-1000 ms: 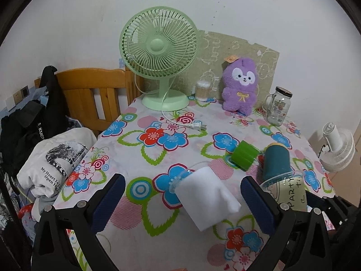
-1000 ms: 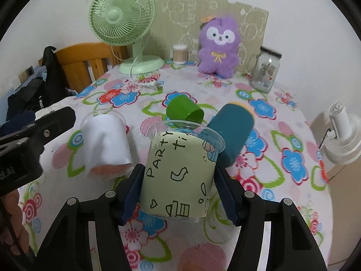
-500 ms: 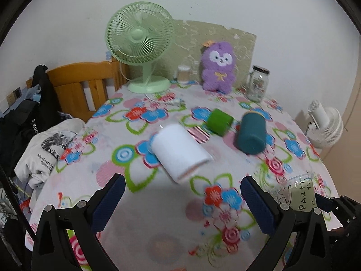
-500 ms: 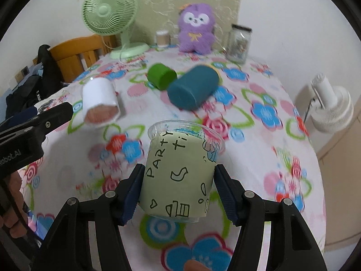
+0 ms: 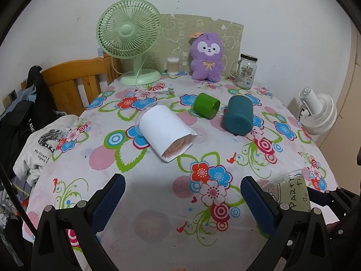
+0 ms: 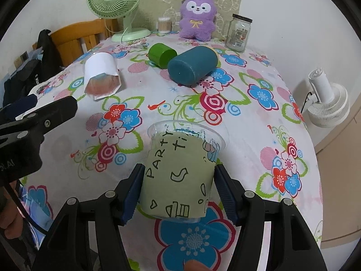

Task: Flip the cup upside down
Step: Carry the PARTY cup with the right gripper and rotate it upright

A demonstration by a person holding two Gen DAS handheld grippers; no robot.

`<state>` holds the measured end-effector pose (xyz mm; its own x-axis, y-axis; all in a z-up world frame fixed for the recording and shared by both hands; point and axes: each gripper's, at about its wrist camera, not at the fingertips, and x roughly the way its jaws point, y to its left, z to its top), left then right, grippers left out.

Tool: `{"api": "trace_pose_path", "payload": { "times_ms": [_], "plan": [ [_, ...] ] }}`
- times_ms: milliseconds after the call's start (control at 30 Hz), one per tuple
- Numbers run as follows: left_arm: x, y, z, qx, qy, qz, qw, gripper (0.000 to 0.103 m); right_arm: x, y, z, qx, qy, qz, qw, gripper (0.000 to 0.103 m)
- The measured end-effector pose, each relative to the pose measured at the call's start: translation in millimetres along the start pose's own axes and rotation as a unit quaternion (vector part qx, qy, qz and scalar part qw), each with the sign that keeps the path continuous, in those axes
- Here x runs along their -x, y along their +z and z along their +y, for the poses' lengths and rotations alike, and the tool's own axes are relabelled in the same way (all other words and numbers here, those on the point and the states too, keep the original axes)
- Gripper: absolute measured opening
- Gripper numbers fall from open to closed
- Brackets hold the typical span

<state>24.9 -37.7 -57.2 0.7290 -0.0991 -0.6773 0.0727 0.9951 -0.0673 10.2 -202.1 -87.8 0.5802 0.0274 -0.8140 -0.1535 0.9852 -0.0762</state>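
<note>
Closest in, the right gripper (image 6: 178,186) is clenched on the party cup (image 6: 180,171), blue pads pressed vs. both sides of its pale green sleeve. Cup is held over the near edge of the table (image 6: 252,135), clear rim pointing away from the gripper, rim w/ "PARTY" lettering running up the side; can't tell if its base touches the cloth. From the left wrist view the same cup (image 5: 293,192) shows at the lower right, just beside that gripper's right finger.

The left gripper (image 5: 180,194) is released, fingers spread wide w/ nothing between them, over the flowered cloth at the near-left part of the table.

Mid-table, three cups lie on their sides: a white cup (image 5: 164,133) to the left, a small green cup (image 5: 206,105) and a teal cup (image 5: 239,115) just beside each other further right.

At the back, along the wall: a green desk fan (image 5: 129,36), a jar of cotton swabs (image 5: 173,65), a purple plush (image 5: 207,56), a glass jar (image 5: 246,71). Off the table's right side sits a white fan (image 5: 318,113); left side, a wooden chair (image 5: 76,79) w/ clothes nearby.
</note>
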Motion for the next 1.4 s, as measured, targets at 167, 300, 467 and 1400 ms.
{"api": "trace_pose_path", "payload": {
  "times_ms": [167,300,467,1400],
  "plan": [
    [-1.7,-1.8,3.7,0.005,0.001,0.005,1.0000,0.103,-1.2,1.2,0.4,0.001,0.002,-0.002,1.000,0.067],
    [-0.6,-2.6,4.1,0.002,0.002,0.007,1.0000,0.103,7.8,-0.8,-1.9,0.005,0.009,0.002,1.000,0.067],
    [-0.4,-3.4,3.6,0.004,-0.001,0.008,1.0000,0.103,18.7,-6.9,-2.8,0.025,-0.007,0.014,1.000,0.067],
    [7.1,3.4,-47.7,-0.012,-0.044,0.026,0.9986,0.103,66.5,-21.3,-88.5,-0.092,0.047,-0.073,0.992,0.094]
  ]
}}
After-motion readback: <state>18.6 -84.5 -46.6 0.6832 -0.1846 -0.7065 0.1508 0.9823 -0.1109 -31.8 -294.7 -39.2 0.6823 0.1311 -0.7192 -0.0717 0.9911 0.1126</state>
